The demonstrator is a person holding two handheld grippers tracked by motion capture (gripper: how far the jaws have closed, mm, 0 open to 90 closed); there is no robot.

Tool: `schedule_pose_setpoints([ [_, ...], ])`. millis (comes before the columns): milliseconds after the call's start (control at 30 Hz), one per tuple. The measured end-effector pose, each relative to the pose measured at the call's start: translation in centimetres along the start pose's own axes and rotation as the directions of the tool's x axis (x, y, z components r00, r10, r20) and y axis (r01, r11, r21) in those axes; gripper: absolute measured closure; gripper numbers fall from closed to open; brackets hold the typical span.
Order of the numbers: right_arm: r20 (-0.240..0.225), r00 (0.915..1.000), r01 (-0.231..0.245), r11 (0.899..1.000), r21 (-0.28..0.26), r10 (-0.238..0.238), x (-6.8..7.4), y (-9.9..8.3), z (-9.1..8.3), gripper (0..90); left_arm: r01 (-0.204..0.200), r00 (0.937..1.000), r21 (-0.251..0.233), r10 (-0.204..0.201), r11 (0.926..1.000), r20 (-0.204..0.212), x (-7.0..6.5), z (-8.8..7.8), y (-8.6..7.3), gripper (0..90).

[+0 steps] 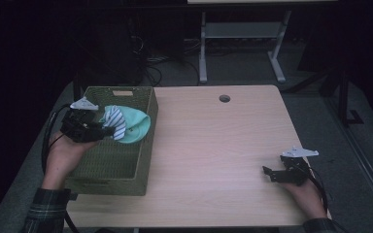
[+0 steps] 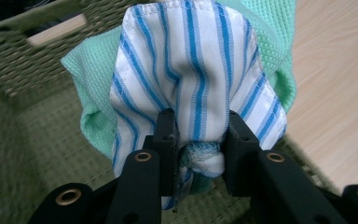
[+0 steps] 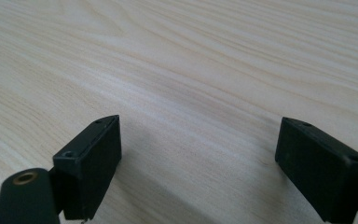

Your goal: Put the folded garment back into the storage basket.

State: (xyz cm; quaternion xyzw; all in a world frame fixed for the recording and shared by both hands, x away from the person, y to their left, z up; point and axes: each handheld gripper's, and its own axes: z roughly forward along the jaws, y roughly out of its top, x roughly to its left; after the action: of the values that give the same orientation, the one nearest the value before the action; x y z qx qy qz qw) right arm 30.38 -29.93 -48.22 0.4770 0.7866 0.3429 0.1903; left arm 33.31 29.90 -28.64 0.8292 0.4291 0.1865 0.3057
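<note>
Blue-and-white striped cotton cloth (image 2: pixel 186 70), bunched with a mint-green waffle-weave towel (image 2: pixel 270 42), is clamped between the narrowed jaws of the left gripper (image 1: pixel 99 127) and hangs above the olive-green woven basket (image 1: pixel 143 162) at the left of the pale wooden table (image 1: pixel 213 145). Both fabrics look light, soft and floppy, likely to sag and slide apart, so a pinch on a gathered fold through both layers seems safest. The right gripper (image 1: pixel 268 174), jaws wide and empty, rests low over bare tabletop.
</note>
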Motion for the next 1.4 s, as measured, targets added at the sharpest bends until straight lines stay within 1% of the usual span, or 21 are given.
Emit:
schedule_pose_setpoints([
  [67, 0.000, 1.0000, 0.000, 1.000, 0.000, 0.000, 0.0, 0.0, 0.0, 13.9, 0.005, 0.9999, 0.015, -0.005, 0.9999, -0.016, 0.5, 0.0, -0.4, 69.8],
  [167, 0.000, 1.0000, 0.001, 1.000, 0.000, -0.001, 0.0, 0.0, 0.0, 13.9, 0.028, 0.9991, 0.024, -0.027, 0.9993, -0.034, 1.3, 0.3, -1.1, 69.7],
  [200, 0.000, 1.0000, 0.000, 1.000, 0.000, 0.000, 0.0, 0.0, 0.0, 13.9, 0.035, 0.9988, 0.022, -0.034, 0.9991, -0.034, 1.5, 0.4, -1.2, 69.7],
  [367, 0.000, 1.0000, 0.000, 1.000, 0.000, 0.000, 0.0, 0.0, 0.0, 13.8, 0.059, 0.9976, 0.045, -0.058, 0.9972, -0.039, 2.5, 1.4, -2.3, 69.6],
  [533, 0.002, 1.0000, -0.003, 1.000, 0.001, 0.003, 0.0, 0.0, 0.0, 13.7, 0.070, 0.9971, 0.058, -0.068, 0.9959, -0.035, 3.0, 2.5, -3.0, 69.3],
  [767, 0.002, 1.0000, -0.002, 1.000, 0.001, 0.002, 0.0, 0.0, 0.0, 13.8, 0.089, 0.9957, 0.068, -0.087, 0.9937, -0.031, 3.4, 4.2, -3.8, 69.2],
  [833, 0.002, 1.0000, -0.002, 1.000, 0.001, 0.002, 0.0, 0.0, 0.0, 13.8, 0.089, 0.9958, 0.070, -0.088, 0.9935, -0.027, 3.4, 4.7, -4.1, 69.1],
  [900, 0.002, 1.0000, -0.002, 1.000, 0.001, 0.002, 0.0, 0.0, 0.0, 13.7, 0.080, 0.9966, 0.083, -0.078, 0.9933, -0.026, 3.4, 5.2, -4.2, 69.1],
  [1033, 0.002, 1.0000, -0.004, 1.000, 0.000, 0.004, 0.0, 0.0, 0.0, 13.8, 0.089, 0.9960, 0.085, -0.087, 0.9924, -0.020, 3.4, 6.1, -4.5, 69.1],
  [1200, 0.002, 1.0000, -0.004, 1.000, 0.000, 0.004, 0.0, 0.0, 0.0, 13.8, 0.082, 0.9966, 0.099, -0.080, 0.9917, -0.019, 3.3, 7.2, -4.7, 69.1],
  [1333, 0.002, 1.0000, -0.005, 1.000, 0.000, 0.005, 0.0, 0.0, 0.0, 13.8, 0.087, 0.9962, 0.098, -0.087, 0.9913, -0.012, 3.2, 8.0, -5.0, 69.1],
  [1400, 0.002, 1.0000, -0.005, 1.000, 0.000, 0.005, 0.0, 0.0, 0.0, 13.8, 0.085, 0.9964, 0.106, -0.084, 0.9907, -0.012, 3.1, 8.4, -5.1, 69.1],
])
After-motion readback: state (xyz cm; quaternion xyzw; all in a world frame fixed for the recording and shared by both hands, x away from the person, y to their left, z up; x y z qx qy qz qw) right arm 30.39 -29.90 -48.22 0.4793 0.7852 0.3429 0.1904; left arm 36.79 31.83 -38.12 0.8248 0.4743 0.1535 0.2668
